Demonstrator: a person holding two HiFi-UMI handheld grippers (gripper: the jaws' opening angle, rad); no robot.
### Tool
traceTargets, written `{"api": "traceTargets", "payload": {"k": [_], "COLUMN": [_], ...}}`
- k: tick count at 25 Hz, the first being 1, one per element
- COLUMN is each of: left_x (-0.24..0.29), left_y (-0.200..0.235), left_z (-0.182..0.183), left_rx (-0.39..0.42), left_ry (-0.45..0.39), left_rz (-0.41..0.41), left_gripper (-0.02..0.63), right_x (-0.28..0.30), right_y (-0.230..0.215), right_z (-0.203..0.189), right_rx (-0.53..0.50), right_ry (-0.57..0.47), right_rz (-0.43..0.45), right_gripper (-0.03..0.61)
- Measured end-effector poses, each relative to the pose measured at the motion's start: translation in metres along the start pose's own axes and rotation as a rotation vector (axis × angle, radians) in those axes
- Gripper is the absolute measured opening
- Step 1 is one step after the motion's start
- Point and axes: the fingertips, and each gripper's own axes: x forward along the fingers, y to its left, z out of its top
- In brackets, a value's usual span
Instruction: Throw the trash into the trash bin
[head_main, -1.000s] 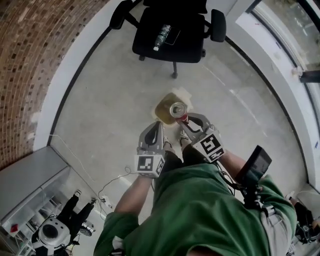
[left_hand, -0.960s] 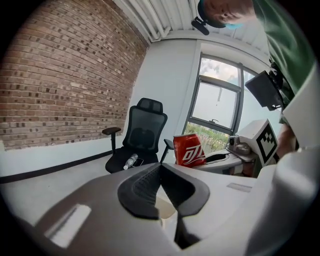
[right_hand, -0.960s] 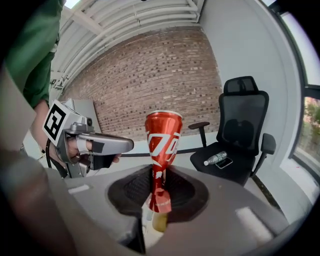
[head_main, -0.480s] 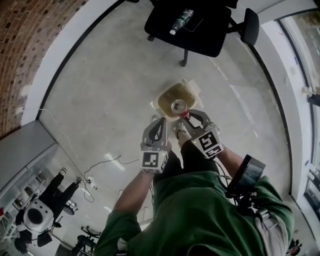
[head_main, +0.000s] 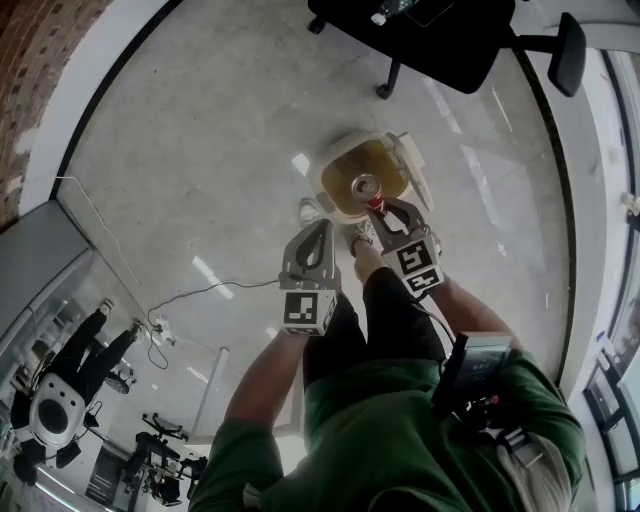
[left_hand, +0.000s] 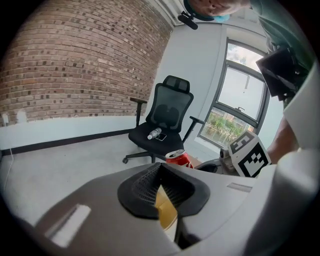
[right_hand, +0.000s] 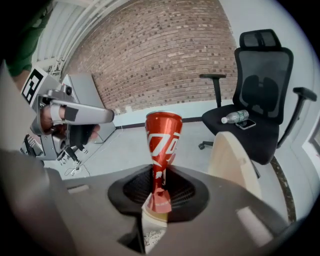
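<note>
Well, head view: R gripper (head_main: 386, 208) is clamped on the red can (head_main: 366, 187), which shows over the trash bin (head_main: 322, 172) opening, just ahead of the jaws. L gripper (head_main: 318, 226) sits just beside it on the left, off the bin.

L gripper view: L gripper (left_hand: 161, 172) jaws pressed together w/ nothing between them; can (left_hand: 178, 158) ahead-right.

R gripper view: R gripper (right_hand: 157, 187) jaws pinch the can's (right_hand: 162, 137) crushed lower end, top pointing away. Bin rim (right_hand: 235, 160) just right of jaws; office chair (right_hand: 260, 85) beyond, w/ a bottle (right_hand: 235, 117) on the seat.
</note>
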Motion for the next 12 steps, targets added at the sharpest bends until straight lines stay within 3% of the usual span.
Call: {"api": "traceTargets", "payload": {"k": [12], "left_x": [0.057], "left_y": [0.022], "left_z": [-0.089], "left_rx": [-0.058], "left_ry": [0.094], "left_rz": [0.018], "left_gripper": [0.008], "right_x": [0.084], "right_y": [-0.029], "right_z": [-0.092], "right_rx": [0.023], "right_ry": [0.158], "right_rz": [-0.010], "right_gripper": [0.069]}}
